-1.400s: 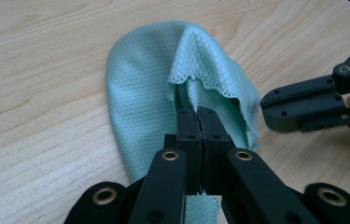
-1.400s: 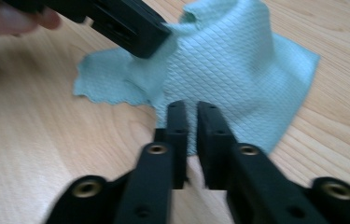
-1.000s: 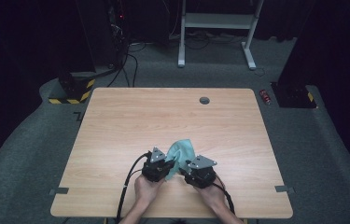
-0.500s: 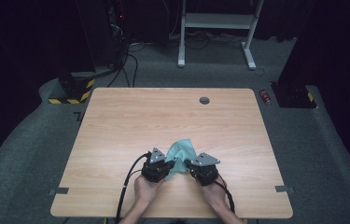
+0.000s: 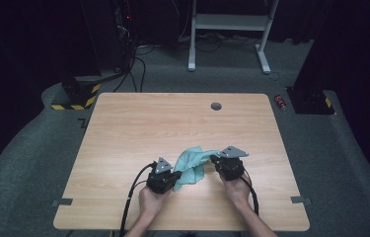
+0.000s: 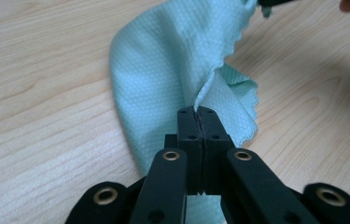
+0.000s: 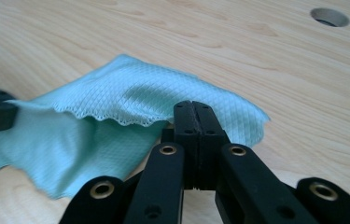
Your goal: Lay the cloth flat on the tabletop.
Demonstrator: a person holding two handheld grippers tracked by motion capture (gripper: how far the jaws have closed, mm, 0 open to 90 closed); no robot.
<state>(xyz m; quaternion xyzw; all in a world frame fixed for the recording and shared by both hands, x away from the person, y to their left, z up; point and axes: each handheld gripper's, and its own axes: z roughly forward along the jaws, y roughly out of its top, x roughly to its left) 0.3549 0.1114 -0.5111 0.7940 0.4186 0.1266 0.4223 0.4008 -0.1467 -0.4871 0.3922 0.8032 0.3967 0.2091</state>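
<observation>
Wood-grain laminate covers the table (image 5: 138, 128), the largest item in the work area; it carries one round cable hole (image 5: 216, 106) near its far edge and no box, bowl or other container, so nothing needs filling or emptying. Next in size is the cloth (image 5: 192, 165), a teal woven wipe with a fine diamond texture and a scalloped hem, lying near the front edge of the table between the two hands. It looks light, thin and fully limp: it will sag, fold on itself and drag on the wood rather than hold a shape. It appears neither fragile nor slippery, since the weave gives the pads some bite. Take hold at a corner or along the hem, where a single or doubled layer pinches cleanly; a grip on the bunched middle would gather several layers. The left tongs (image 6: 196, 112) are pressed together on a fold of the cloth at its near left end. The right tongs (image 7: 193, 109) have just been closing and now pinch the cloth edge at the opposite end, so the cloth spans the gap between them.
</observation>
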